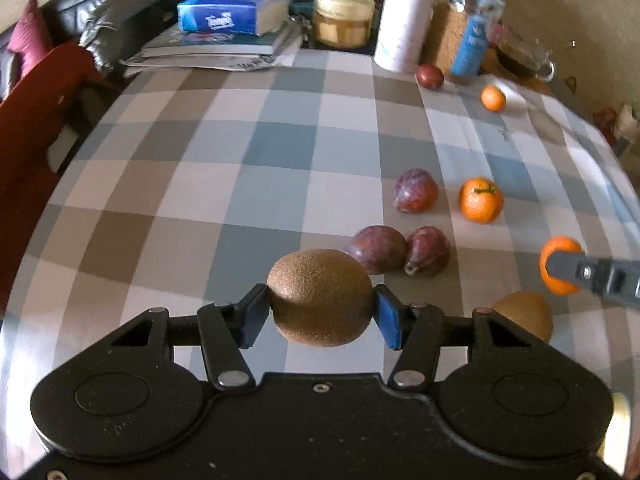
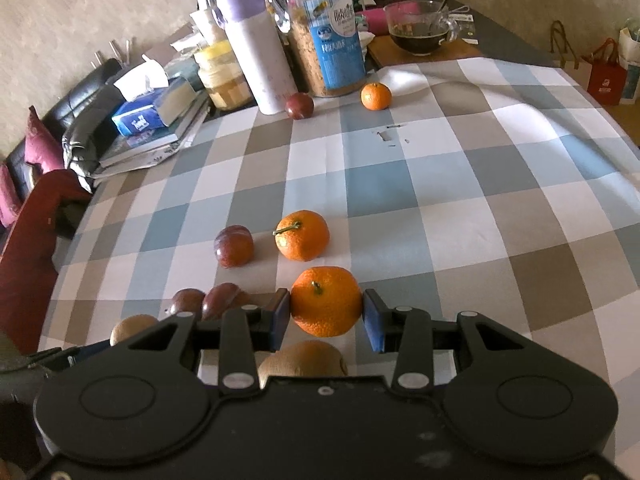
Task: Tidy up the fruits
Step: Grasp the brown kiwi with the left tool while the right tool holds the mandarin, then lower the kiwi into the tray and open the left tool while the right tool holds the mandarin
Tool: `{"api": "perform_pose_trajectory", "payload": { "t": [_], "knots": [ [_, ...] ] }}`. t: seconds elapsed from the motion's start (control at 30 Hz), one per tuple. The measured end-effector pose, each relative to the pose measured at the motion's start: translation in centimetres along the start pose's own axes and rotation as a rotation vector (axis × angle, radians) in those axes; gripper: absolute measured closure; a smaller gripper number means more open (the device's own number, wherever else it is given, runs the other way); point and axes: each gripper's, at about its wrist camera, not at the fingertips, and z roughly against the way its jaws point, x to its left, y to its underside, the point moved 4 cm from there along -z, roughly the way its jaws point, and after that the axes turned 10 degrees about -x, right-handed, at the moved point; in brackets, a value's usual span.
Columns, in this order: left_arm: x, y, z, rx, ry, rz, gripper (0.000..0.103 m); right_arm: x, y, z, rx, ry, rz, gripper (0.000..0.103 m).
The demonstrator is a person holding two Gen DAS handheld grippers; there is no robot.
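My left gripper (image 1: 322, 310) is shut on a brown kiwi (image 1: 320, 298), held above the checked tablecloth. My right gripper (image 2: 326, 314) is shut on a mandarin (image 2: 326, 300); it also shows in the left wrist view (image 1: 560, 264) at the right edge. A second kiwi (image 2: 304, 358) lies under the right gripper. Two plums (image 1: 396, 250) lie side by side just beyond the held kiwi, a third plum (image 1: 415, 190) farther on. A mandarin (image 2: 302, 235) lies beside that plum. A far plum (image 2: 299, 105) and small mandarin (image 2: 376, 96) sit by the jars.
The table's far end holds a white bottle (image 2: 256, 52), a cereal jar (image 2: 326, 36), a yellow-lidded jar (image 1: 344, 14), a tissue box (image 1: 232, 12) on books, and a glass bowl (image 2: 420, 30). A red chair (image 1: 36, 128) stands at the left edge.
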Motion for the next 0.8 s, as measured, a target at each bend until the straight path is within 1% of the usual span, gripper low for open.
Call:
{"api": "perform_pose_trajectory", "payload": {
  "t": [0.17, 0.27, 0.4, 0.6, 0.7, 0.8],
  "knots": [
    [-0.4, 0.2, 3.1, -0.052, -0.025, -0.021, 0.042, -0.6, 0.8, 2.8, -0.049, -0.021, -0.019, 0.061],
    [-0.7, 0.5, 5.3, -0.101, -0.018, -0.022, 0.042, -0.8, 1.7, 4.9, -0.098, -0.016, 0.000, 0.061],
    [-1.3, 1.6, 7.6, -0.143, -0.022, -0.051, 0.042, -0.9, 3.2, 7.6, -0.148, -0.037, 0.017, 0.061],
    [-2.1, 4.6, 10.2, -0.222, 0.020, -0.068, 0.042, -2.1, 5.9, 11.3, -0.213, -0.077, -0.043, 0.061],
    [-2.5, 6.6, 10.9, -0.251, 0.036, -0.063, 0.042, -2.9, 7.6, 12.7, -0.258, -0.065, -0.071, 0.061],
    [-2.9, 8.5, 11.3, -0.271, 0.053, -0.057, 0.042, -3.4, 9.4, 13.6, -0.292, -0.048, -0.068, 0.061]
  ]
}}
